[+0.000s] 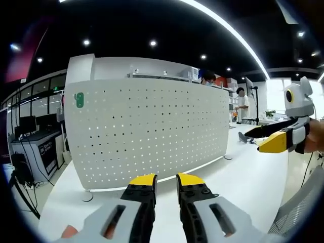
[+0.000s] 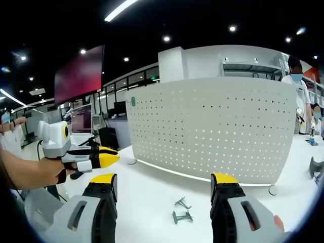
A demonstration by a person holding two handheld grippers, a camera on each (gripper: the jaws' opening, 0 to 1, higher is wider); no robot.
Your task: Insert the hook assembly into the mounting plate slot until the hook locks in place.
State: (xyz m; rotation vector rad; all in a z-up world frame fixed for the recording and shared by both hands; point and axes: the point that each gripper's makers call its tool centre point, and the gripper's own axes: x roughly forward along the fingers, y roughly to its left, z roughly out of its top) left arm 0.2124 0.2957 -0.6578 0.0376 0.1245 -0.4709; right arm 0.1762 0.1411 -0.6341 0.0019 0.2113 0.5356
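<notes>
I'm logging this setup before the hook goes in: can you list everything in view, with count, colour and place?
Pegboard panel: one, white, perforated, upright on the table.
Hooks: two, grey metal, lying on the table in front of the panel.
Table: one, white.
Green tag: one, on the panel's upper corner.
People: several, in the background behind the panel.
Left gripper: yellow-tipped jaws slightly apart, empty.
Right gripper: yellow-tipped jaws wide apart, empty.

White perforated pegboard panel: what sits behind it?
Behind the white perforated pegboard panel rise a white pillar and a shelf; a masked person stands beyond its edge. The panel hides everything lower.
</notes>
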